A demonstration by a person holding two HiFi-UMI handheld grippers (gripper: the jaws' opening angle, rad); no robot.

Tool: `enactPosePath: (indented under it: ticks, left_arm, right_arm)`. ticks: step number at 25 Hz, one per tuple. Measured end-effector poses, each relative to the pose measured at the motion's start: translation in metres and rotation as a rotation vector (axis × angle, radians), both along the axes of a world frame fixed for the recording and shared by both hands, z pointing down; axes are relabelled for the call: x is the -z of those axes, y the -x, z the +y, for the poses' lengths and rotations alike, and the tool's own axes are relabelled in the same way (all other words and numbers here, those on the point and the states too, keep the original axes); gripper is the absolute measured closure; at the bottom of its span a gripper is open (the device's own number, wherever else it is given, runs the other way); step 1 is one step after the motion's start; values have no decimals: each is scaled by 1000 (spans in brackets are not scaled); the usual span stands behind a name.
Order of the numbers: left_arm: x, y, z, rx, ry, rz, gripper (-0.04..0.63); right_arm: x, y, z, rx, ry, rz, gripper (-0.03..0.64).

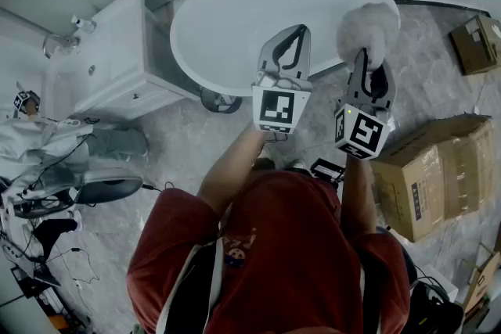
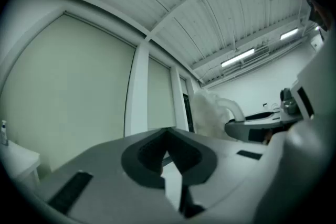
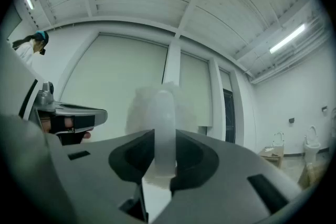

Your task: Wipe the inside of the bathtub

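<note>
The white oval bathtub stands at the top middle of the head view. Both grippers are held up over its near rim, and their own views look at the wall and ceiling. My right gripper is shut on the clear handle of a fluffy white duster, whose head sticks up past the jaws. My left gripper is beside it on the left, its jaws closed together with nothing between them. The duster also shows from the left gripper view, off to the right.
A white cabinet stands left of the tub. Cardboard boxes lie on the marble floor at the right, another box farther back. Cables and gear crowd the lower left, where a person in pale clothes is.
</note>
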State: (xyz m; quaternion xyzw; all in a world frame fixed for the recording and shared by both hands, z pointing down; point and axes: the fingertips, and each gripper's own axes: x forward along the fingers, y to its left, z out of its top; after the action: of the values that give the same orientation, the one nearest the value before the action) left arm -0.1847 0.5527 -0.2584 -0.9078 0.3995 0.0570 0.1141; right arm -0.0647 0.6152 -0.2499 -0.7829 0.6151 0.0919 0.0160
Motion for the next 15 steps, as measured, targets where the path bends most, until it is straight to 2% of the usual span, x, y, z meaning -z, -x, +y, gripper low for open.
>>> enactPosePath:
  ticks: [15]
  left_arm:
    - [-3,-51,37,-15,4,-10,580]
  right_arm:
    - [-12,-46,31,15,15,-39,521]
